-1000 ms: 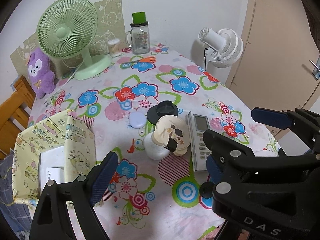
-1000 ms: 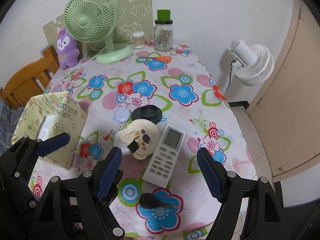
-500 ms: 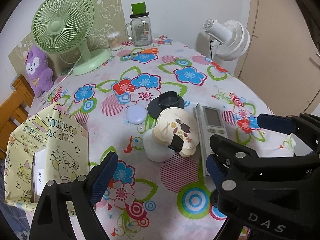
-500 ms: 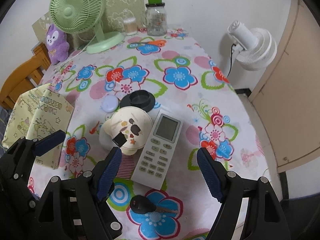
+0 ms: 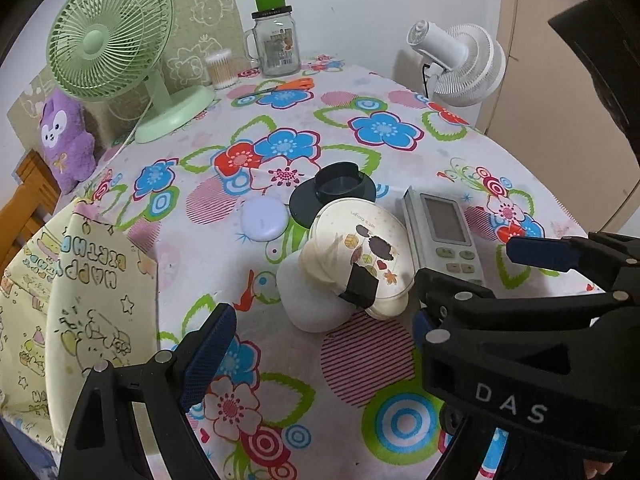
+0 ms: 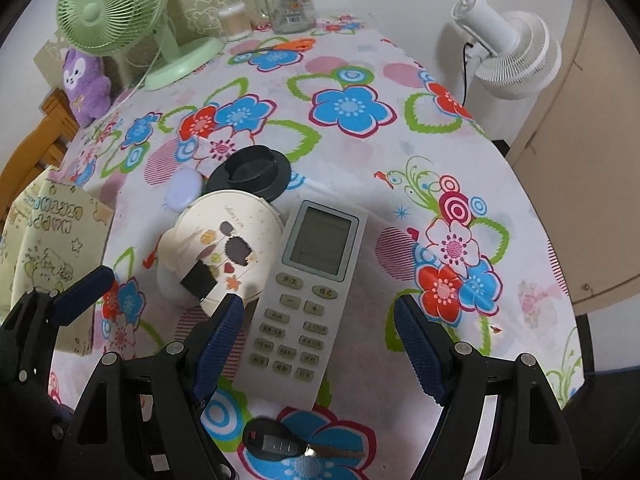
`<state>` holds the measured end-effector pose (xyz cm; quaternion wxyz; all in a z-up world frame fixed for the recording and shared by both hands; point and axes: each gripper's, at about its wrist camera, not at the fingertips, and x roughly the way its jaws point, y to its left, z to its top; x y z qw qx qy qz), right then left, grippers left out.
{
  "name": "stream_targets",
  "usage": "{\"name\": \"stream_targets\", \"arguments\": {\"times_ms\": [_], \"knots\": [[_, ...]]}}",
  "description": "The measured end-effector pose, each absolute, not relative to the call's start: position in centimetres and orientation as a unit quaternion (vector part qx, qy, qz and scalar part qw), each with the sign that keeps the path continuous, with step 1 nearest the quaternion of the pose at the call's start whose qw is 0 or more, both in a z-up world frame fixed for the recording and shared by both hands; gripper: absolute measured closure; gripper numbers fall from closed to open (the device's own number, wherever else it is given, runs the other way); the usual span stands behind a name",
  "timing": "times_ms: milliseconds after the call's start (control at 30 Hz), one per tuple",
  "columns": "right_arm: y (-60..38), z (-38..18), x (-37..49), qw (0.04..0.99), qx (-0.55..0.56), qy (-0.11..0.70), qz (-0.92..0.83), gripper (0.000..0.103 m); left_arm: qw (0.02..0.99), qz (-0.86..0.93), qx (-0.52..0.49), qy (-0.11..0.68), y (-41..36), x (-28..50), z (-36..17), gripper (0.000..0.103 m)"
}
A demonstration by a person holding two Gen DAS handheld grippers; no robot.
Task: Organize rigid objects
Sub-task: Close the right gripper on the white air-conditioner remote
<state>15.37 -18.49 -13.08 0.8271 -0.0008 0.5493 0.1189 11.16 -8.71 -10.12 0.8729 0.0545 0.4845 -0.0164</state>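
Both grippers hang spread and empty over a small cluster of hard things near the table's front edge.

The right gripper [image 6: 316,328] straddles the lower end of the remote control [image 6: 308,292], not touching it; the left gripper [image 5: 320,340] is spread below the round cream case [image 5: 360,252], which leans on a white lump. The remote looks light, stiff and smooth plastic, so a pinch across its long side edges near mid-length should hold. The tilted case could slide; the car key [image 6: 280,444] at the front edge is thin and flat.
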Motion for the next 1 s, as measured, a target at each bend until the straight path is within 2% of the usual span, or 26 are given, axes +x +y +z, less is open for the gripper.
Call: {"name": "stream_targets", "arguments": {"times_ms": [433,500,600,1000], "knots": [[-18.9,-14.6,16.3,0.825,0.025,0.554,0.108,0.024,0.868,-0.017,0.055,0.494,-8.9,12.6,-11.5,0.012],[-18.8,-14.5,16.1,0.827,0.023,0.549,0.119,0.03,0.867,-0.018,0.055,0.496,-8.9,12.7,-11.6,0.012],[-18.5,-14.3,15.8,0.826,0.028,0.546,0.137,0.046,0.866,-0.017,0.059,0.497,-9.1,12.7,-11.7,0.012],[-19.8,-13.8,15.0,0.833,0.013,0.539,0.127,0.054,0.865,-0.033,0.063,0.497,-10.8,12.6,-11.7,0.012]]}}
